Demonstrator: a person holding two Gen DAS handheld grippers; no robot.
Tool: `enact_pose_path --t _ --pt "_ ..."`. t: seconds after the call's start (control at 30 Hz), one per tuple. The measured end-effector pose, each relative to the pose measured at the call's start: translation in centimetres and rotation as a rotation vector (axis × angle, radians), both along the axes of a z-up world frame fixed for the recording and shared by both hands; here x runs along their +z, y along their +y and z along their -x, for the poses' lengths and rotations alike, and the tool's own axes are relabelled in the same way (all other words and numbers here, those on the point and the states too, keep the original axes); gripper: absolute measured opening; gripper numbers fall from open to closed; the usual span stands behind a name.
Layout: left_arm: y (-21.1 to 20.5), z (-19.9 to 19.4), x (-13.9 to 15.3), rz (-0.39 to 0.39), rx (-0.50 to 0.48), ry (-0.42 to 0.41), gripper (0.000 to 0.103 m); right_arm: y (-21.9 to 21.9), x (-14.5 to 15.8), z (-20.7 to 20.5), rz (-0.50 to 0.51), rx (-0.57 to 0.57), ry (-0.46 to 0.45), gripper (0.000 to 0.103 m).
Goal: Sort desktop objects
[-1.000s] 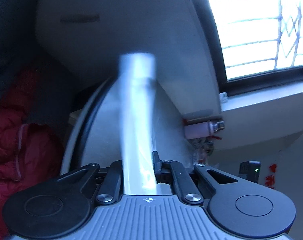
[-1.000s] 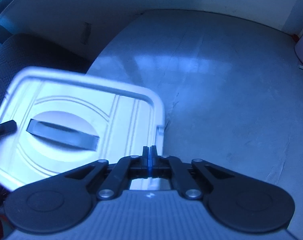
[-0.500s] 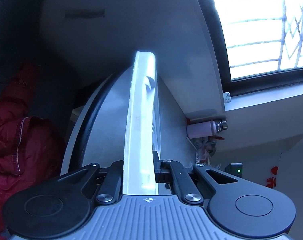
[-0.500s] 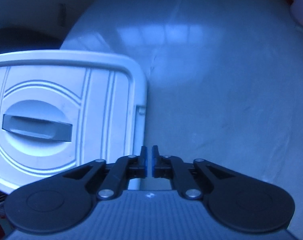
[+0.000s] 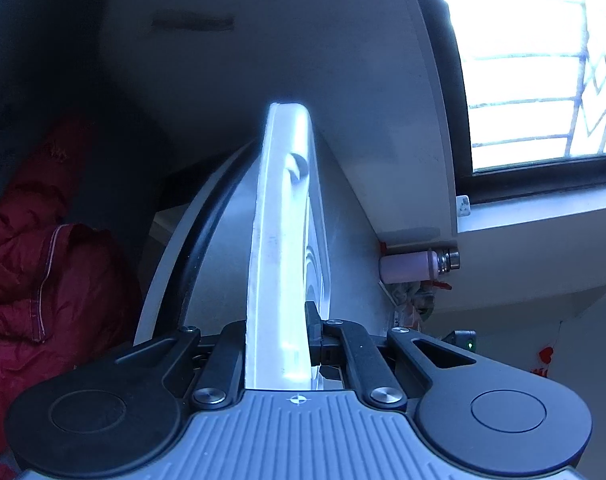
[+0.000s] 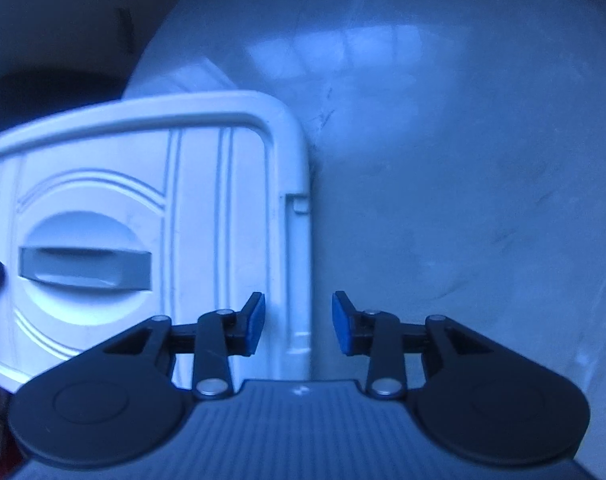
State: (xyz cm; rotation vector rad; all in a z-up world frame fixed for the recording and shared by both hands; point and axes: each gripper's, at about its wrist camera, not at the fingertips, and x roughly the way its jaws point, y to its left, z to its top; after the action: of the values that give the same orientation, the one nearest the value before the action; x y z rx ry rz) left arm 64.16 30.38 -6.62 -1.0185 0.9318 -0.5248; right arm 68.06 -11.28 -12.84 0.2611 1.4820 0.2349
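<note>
A white plastic lid [image 6: 143,200] with a grey recessed handle [image 6: 85,266] hangs over the left part of the pale round table [image 6: 463,160]. My left gripper [image 5: 279,332] is shut on one end of the lid [image 5: 283,240], which shows edge-on and runs straight away from the camera. My right gripper [image 6: 298,322] points steeply down over the lid's right rim. Its jaws are opening, and the blue pads [image 6: 255,320] stand apart on either side of the rim without pressing on it.
A pink bottle [image 5: 411,266] stands at the table's far side by the wall, under a bright window [image 5: 543,60]. A red jacket [image 5: 31,280] lies off the table's dark edge [image 5: 199,240]. A dark chair [image 6: 43,92] sits beyond the lid.
My right gripper has sunk toward the lid and gone from shut to open over its right rim. The left gripper still holds the lid, which now shows sharp instead of blurred.
</note>
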Motion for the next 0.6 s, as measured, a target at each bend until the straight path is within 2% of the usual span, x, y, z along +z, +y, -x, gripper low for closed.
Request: enact_pose_path --t 0.17,0.27,0.47,0.53,0.6 --pt "0.2 0.0 -0.4 0.006 0.007 0.010 0.009 -0.5 -0.3 -1.1 -0.011 0.006 0.009 0.032" --pt "0.2 0.0 -0.3 0.002 0.004 0.008 0.010 -0.8 -0.4 -1.6 0.019 0.002 0.012 0.032" --pt "0.6 0.1 -0.5 -0.009 0.009 0.020 0.013 -1.0 -1.0 -2.4 0.015 0.005 0.025 0.033" --pt "0.8 0.2 -0.8 -0.012 0.016 0.031 0.014 -1.3 -1.2 -2.9 0.009 -0.005 0.024 0.037" --pt "0.9 0.1 -1.2 -0.009 0.011 0.039 0.015 -1.7 -1.6 -3.0 -0.001 -0.016 0.010 0.046"
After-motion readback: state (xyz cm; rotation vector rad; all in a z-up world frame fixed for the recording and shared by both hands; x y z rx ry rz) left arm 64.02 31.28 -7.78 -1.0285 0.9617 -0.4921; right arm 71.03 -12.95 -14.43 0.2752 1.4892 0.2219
